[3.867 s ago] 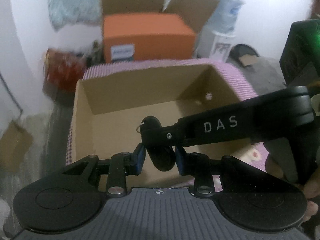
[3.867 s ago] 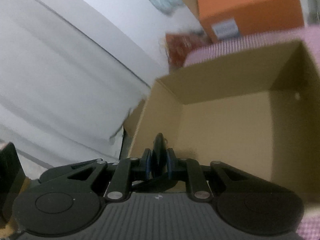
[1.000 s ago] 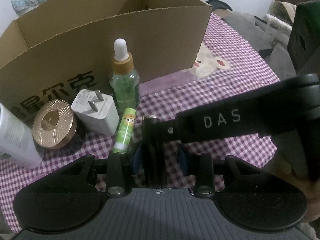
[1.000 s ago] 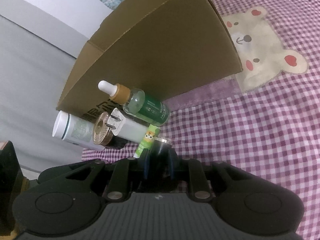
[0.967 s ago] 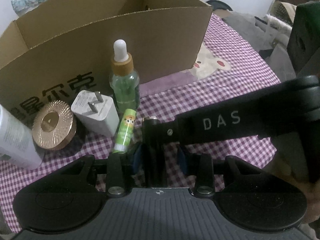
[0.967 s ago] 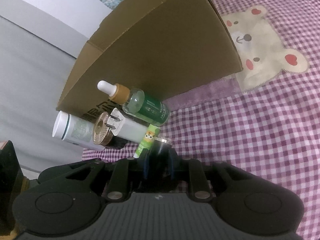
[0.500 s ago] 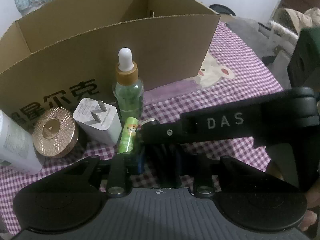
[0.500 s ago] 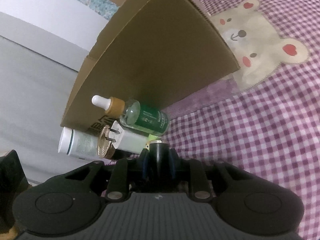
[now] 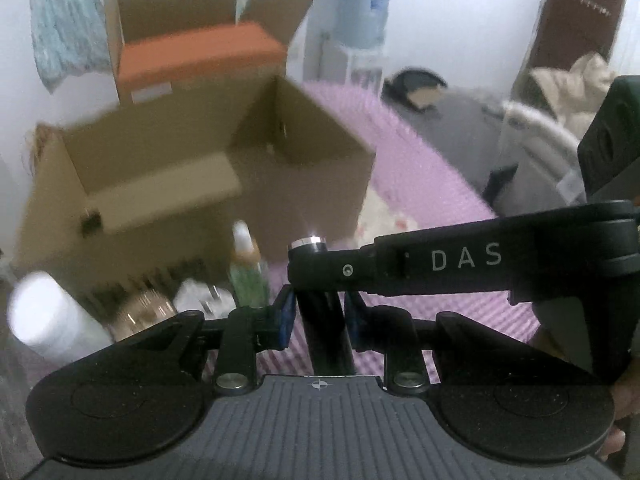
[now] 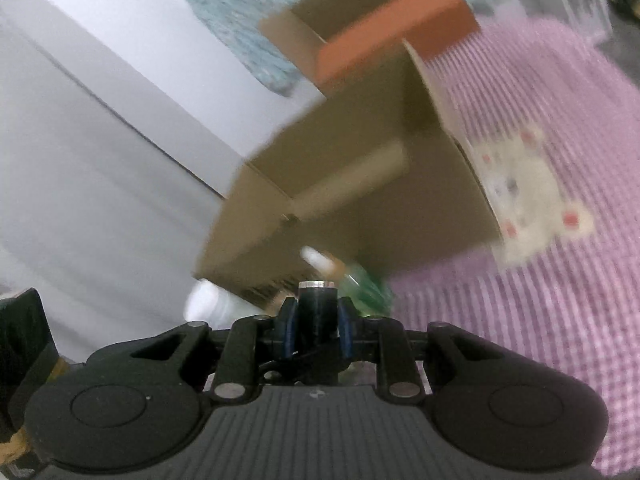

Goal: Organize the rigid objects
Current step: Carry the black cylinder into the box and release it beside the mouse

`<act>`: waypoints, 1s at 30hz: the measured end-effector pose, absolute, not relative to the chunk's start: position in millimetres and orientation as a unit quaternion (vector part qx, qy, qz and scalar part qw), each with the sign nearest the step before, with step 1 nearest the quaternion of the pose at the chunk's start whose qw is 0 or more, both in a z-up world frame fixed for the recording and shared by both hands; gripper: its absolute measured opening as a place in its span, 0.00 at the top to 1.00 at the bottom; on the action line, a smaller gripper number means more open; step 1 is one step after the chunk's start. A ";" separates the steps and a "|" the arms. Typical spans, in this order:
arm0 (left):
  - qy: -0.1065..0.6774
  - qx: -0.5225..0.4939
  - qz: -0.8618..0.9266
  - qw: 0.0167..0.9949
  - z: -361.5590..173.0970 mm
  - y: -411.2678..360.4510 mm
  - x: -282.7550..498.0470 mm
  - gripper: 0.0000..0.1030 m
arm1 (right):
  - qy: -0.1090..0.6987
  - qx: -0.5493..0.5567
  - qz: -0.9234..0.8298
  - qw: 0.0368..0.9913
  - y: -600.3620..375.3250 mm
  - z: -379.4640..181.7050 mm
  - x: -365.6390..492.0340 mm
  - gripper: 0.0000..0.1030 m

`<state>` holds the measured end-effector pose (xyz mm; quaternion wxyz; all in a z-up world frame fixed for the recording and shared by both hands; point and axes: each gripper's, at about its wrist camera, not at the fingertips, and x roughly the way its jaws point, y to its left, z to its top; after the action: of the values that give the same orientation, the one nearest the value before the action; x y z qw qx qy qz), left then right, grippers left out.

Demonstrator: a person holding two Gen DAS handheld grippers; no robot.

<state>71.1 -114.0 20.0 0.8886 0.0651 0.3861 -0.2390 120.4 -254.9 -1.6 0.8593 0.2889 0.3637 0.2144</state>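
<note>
Cardboard box [image 9: 132,216] — small dark item [image 9: 91,222] inside

An open cardboard box [image 9: 208,184] stands on the checked cloth [image 9: 420,184], with a smaller item [image 9: 90,224] on its floor by the near left corner. Just before the box's near wall stand a dropper bottle [image 9: 246,268], a plug adapter [image 9: 204,300] to its left, a round lidded jar [image 9: 146,312] further left, and a white bottle [image 9: 48,316] leftmost (all blurred). To the right of the box lies a bear patch [image 10: 524,196] on the cloth. Behind the box stands a second box [image 9: 200,52] with raised flaps. Nearest the cameras, a black cylinder [image 10: 319,312] sits upright between the right gripper's [image 10: 319,330] fingers [image 10: 289,330] and between the left gripper's [image 9: 320,314] too.
</note>
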 end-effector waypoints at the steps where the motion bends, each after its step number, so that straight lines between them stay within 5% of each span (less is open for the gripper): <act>1: 0.375 0.065 -0.238 0.894 29.1 -111.5 70.4 0.76 | 0.353 0.280 0.220 0.865 -250.8 9.5 121.0 0.77; 13: 0.349 0.034 -0.175 0.920 98.3 -58.3 136.7 0.76 | 0.333 0.211 0.298 0.869 -181.4 90.3 213.3 0.77; 30: 0.552 0.008 -0.114 0.826 6.3 -18.0 244.9 0.71 | 0.584 0.261 0.265 0.721 -119.0 -28.7 356.6 0.76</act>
<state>244.9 -18.0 6.3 0.8262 0.0077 0.5517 -0.1137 356.6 -119.0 -28.7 0.7214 0.2607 0.5843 0.2652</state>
